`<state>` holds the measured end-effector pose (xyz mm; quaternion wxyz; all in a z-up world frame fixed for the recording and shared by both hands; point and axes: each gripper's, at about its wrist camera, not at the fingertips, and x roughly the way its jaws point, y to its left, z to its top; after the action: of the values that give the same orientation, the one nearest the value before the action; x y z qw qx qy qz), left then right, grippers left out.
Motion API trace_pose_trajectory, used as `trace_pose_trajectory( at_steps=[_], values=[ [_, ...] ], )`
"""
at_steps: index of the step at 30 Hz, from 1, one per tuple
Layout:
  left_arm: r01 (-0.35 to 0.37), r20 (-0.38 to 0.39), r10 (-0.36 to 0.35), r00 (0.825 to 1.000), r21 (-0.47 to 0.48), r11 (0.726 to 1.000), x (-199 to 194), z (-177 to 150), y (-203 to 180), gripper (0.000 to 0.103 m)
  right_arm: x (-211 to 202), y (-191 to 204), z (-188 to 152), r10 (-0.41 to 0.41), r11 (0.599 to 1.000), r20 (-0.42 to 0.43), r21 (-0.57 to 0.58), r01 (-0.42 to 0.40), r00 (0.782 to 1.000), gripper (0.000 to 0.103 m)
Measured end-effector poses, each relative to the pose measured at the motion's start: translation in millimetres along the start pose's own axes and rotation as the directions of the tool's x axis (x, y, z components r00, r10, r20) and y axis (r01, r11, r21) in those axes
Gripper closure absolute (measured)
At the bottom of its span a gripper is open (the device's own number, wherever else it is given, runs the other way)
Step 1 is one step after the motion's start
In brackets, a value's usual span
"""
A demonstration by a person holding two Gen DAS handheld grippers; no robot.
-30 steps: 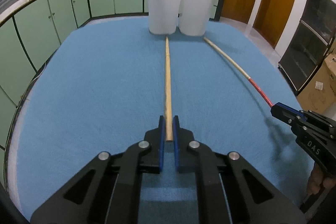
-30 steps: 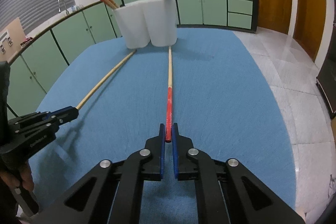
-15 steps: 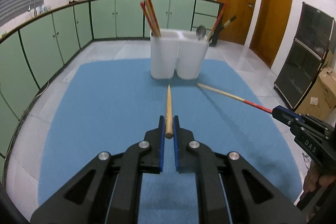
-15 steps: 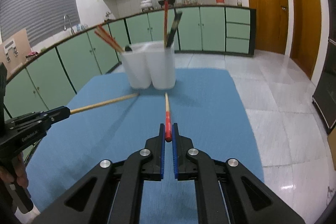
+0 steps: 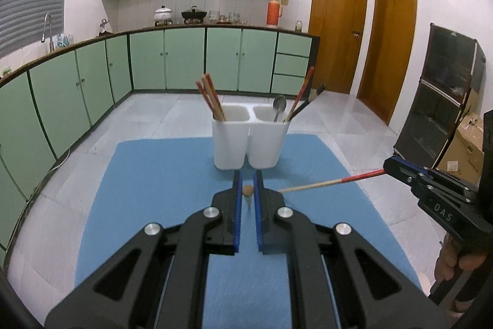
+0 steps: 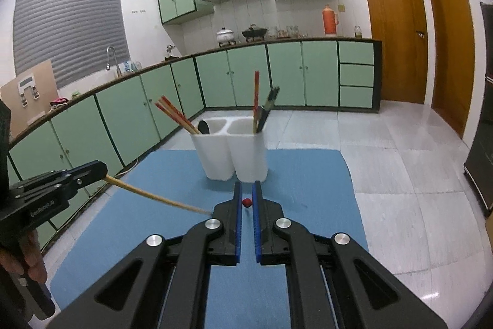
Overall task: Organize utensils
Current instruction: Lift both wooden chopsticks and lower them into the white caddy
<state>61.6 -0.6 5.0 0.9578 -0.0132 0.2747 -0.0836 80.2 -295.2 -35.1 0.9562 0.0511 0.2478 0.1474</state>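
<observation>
Each hand-held gripper is clamped on one chopstick, and both sticks hang clear of the blue worktop [image 5: 148, 205].

In the left wrist view, the left hand-held gripper [image 5: 247, 190] fills the lower middle of the frame, its blue pads nearly together on the butt of a plain wooden chopstick [image 5: 247, 190], seen end-on so that its length is hidden. At the right edge of the same frame the right hand-held gripper [image 5: 389, 167] holds a red-ended chopstick [image 5: 326, 183] by its red part, the pale tip slanting toward the centre.

In the right wrist view only the red butt of that stick shows between the closed pads at lower middle, while the wooden one crosses from the left edge, where a hand [image 6: 23, 259] grips the tool.

The white two-cup holder [image 5: 248, 141] stands at mid-frame, just above the gripper tips in both views. Its left cup already has several red-ended chopsticks [image 5: 211, 96]; its right cup has a spoon [image 5: 279, 107], one red stick and a dark-handled utensil.

By the look of it the task is near its end: no loose utensil lies on the visible cloth. What remains is to bring the two held sticks over the holder, probably the left cup with the other chopsticks, tip them down and let go.
</observation>
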Motion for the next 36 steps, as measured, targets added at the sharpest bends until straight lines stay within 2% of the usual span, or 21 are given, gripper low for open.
trace_pose_trajectory(
  at_steps=[11,21,28,31,36],
  values=[
    [0.026,0.055,-0.025,0.998,-0.005,1.000,-8,15,4,0.097,-4,10,21,0.033,0.999,0.028,-0.022,-0.032,0.999,0.097],
    [0.062,0.136,-0.061,0.989,-0.004,0.998,-16,47,5,0.097,-6,10,69,0.108,0.994,0.080,-0.042,-0.104,0.991,0.097],
    [0.056,0.226,-0.060,0.972,0.023,0.998,-14,85,-3,0.097,-3,11,116,0.155,0.986,0.136,-0.079,-0.146,0.978,0.097],
    [0.049,0.271,-0.057,0.961,0.034,0.998,-15,104,-6,0.097,0,12,140,0.181,0.982,0.165,-0.086,-0.169,0.970,0.097],
    [0.045,0.345,-0.057,0.937,0.042,0.998,-13,142,-10,0.097,12,19,183,0.184,0.980,0.218,-0.114,-0.162,0.958,0.097]
  ],
)
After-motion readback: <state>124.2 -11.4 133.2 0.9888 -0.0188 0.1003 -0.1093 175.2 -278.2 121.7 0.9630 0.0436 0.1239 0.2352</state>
